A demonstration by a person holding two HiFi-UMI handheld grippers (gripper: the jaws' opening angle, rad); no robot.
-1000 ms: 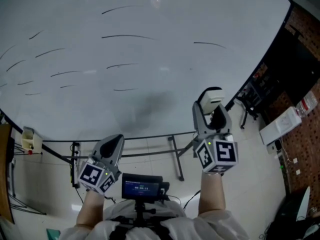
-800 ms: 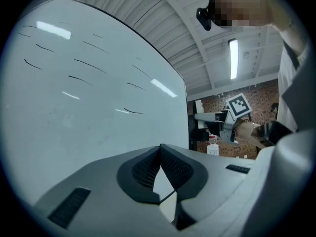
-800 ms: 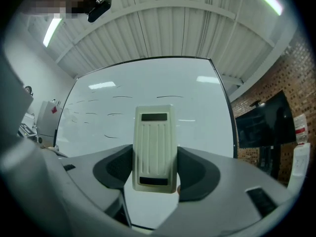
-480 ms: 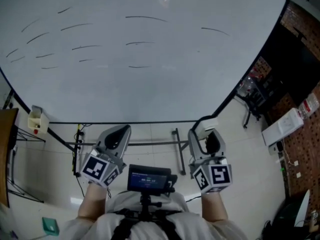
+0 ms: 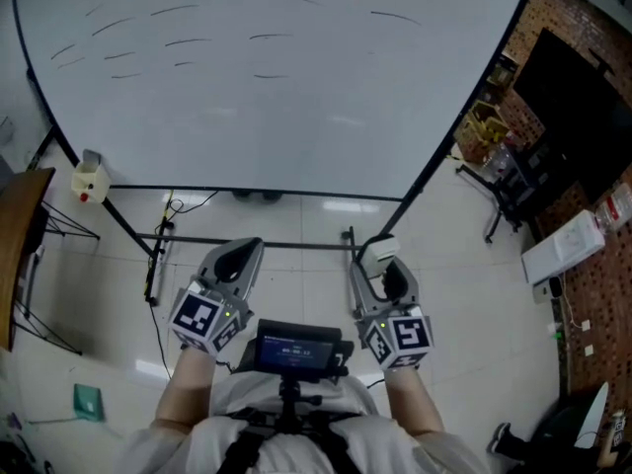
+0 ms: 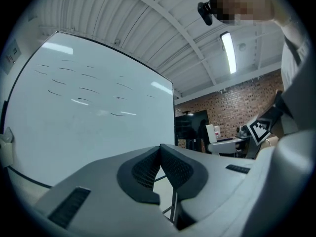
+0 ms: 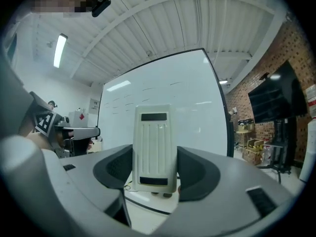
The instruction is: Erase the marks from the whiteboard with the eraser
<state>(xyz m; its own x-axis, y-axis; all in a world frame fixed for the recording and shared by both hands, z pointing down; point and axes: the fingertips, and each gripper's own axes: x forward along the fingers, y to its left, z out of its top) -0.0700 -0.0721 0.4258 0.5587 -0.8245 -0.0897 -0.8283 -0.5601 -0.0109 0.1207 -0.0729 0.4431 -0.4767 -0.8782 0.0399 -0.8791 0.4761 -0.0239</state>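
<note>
Bright even indoor light, ceiling tube lamp [image 6: 228, 51] glowing, soft glare streaks on whiteboard [image 5: 296, 117], fisheye-curved edges, dark corners

Bare floor [image 5: 296, 275] is lying open before the whiteboard [image 5: 296, 117]; its stand's crossbar [image 5: 306, 246] is running low across the way, and seemingly a wooden tabletop [image 5: 20, 225] is crowding the left.

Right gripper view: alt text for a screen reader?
The right gripper holds a cream whiteboard eraser upright between its fingers. Beyond it stands a whiteboard with faint dark marks near its top; a brick wall and a dark screen are at right.
</note>
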